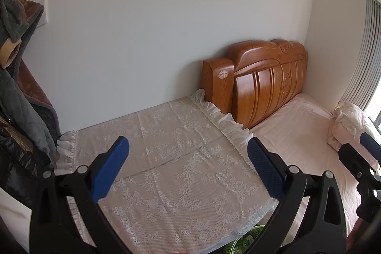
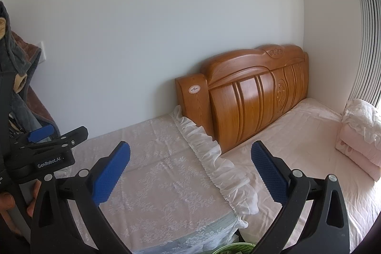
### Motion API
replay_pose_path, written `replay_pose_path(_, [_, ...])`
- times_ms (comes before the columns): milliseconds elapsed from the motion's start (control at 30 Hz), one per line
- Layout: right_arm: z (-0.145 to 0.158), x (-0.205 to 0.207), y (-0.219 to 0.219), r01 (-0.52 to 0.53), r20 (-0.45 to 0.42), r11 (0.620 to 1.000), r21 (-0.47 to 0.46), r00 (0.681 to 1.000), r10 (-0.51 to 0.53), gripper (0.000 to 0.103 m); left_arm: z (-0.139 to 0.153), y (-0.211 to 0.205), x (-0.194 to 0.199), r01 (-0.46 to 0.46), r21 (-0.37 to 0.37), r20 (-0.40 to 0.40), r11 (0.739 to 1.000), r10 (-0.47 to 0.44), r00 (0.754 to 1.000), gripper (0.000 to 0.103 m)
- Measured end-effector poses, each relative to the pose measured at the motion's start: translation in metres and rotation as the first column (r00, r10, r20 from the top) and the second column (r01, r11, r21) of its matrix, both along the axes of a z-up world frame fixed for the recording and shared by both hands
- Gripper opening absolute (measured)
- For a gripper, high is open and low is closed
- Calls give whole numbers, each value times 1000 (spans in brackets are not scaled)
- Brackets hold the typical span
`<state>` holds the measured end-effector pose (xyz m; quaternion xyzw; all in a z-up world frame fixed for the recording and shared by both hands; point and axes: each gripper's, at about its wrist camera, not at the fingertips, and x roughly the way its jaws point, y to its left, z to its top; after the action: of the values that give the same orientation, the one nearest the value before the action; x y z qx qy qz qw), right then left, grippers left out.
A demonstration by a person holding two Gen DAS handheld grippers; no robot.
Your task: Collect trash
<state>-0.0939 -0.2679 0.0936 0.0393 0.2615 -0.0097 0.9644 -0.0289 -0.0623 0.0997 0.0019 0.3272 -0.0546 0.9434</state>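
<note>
My left gripper hangs open over a surface covered with a white lace cloth, nothing between its blue pads. My right gripper is open too, above the frilled edge of the same lace cloth. The left gripper also shows at the left edge of the right wrist view, held by a hand; the right gripper shows at the right edge of the left wrist view. A green basket peeks out below the cloth's front edge, with green and white bits inside. The same green basket shows as a rim. No loose trash lies on the cloth.
A carved wooden headboard stands against the white wall, beside a bed with a pink sheet. Folded pink bedding lies at the right. Dark coats hang at the left. A grey radiator lines the right wall.
</note>
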Motion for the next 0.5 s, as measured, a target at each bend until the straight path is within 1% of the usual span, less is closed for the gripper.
replay_pose_path(367, [-2,0,1,-1,-2,1000,0,1000,1,101,-3,5,3,-22,-1,-12,1000,22,1000,95])
replay_pose_path(500, [-3,0,2,-2,-6,1000,0,1000,2,101,-4,5,3,-35,8,-4,999,35,999,95])
